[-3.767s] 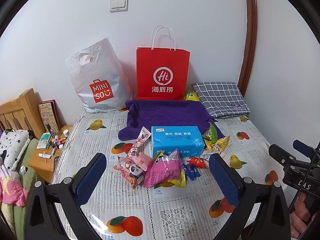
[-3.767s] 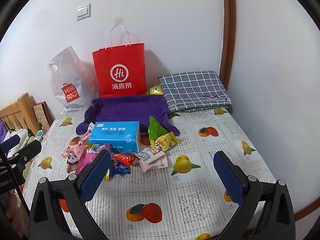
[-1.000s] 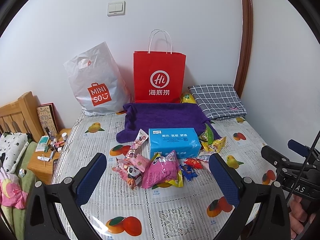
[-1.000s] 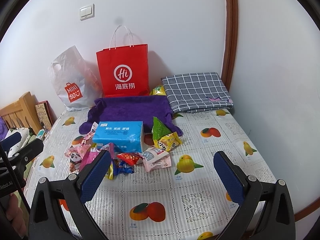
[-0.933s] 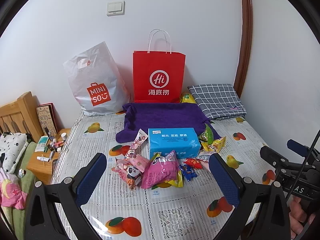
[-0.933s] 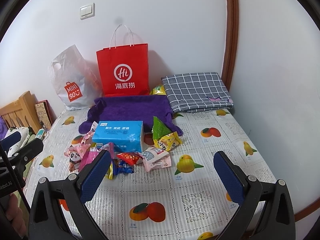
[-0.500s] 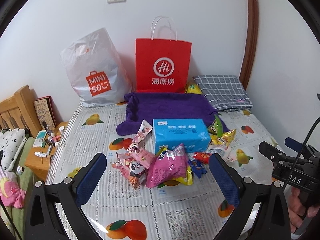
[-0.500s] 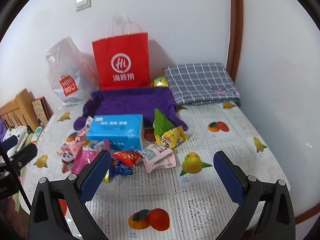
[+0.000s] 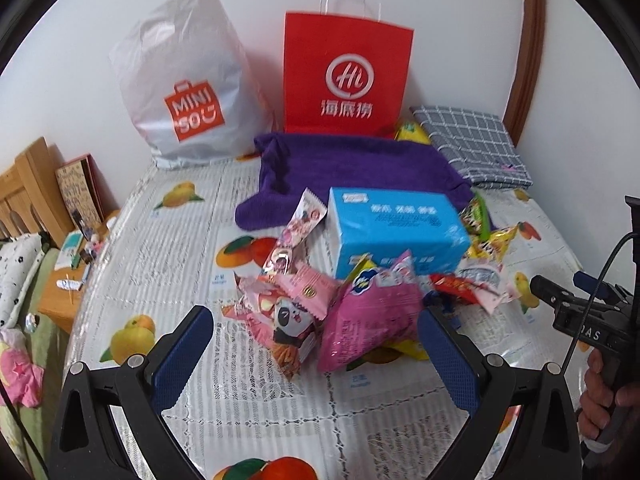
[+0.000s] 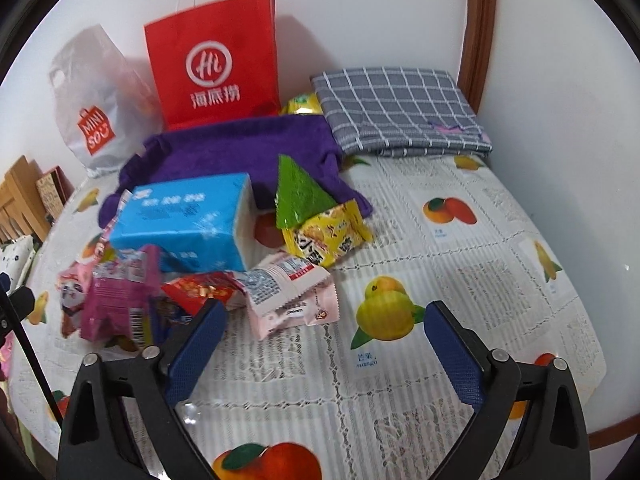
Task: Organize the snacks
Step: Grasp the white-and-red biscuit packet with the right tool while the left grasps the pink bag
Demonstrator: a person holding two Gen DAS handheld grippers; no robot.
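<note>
Snacks (image 9: 360, 300) lie heaped at the middle of the bed (image 10: 460, 280), on its fruit-print cover, crowded against the near side of a blue tissue box (image 9: 394, 232) and just in front of a purple towel (image 9: 352, 168). A red paper bag (image 9: 346, 76) and a white plastic bag (image 9: 188, 84) stand against the far wall.

Left tool (image 9: 316, 348): you hold it spread wide and empty, low over the near-left edge of the heap, with the large pink packet (image 9: 368, 320) and the panda packet (image 9: 290, 320) lying just beyond its tips.

Right tool (image 10: 324, 332): its jaws are closing from nearly full width, yet nothing is between them; the pale pink wrapper (image 10: 292, 300) sits just ahead of its left finger.

Hazards, as judged from this layout:
- The packets overlap, so a grip on one is likely to drag or scatter its neighbours.
- The film wrappers look slick and puffy; a shallow pinch at a corner may slip, while a hard pinch may crush the contents.
- If the right tool closes fully before it reaches a packet, it will push the wrapper away rather than take it.
- The green triangular packet (image 10: 300, 192) leans on the yellow packet (image 10: 328, 236); moving either may topple the other.
- Your two tools work the same heap from near positions and may collide.
- The tissue box is no snack and may be knocked aside.
</note>
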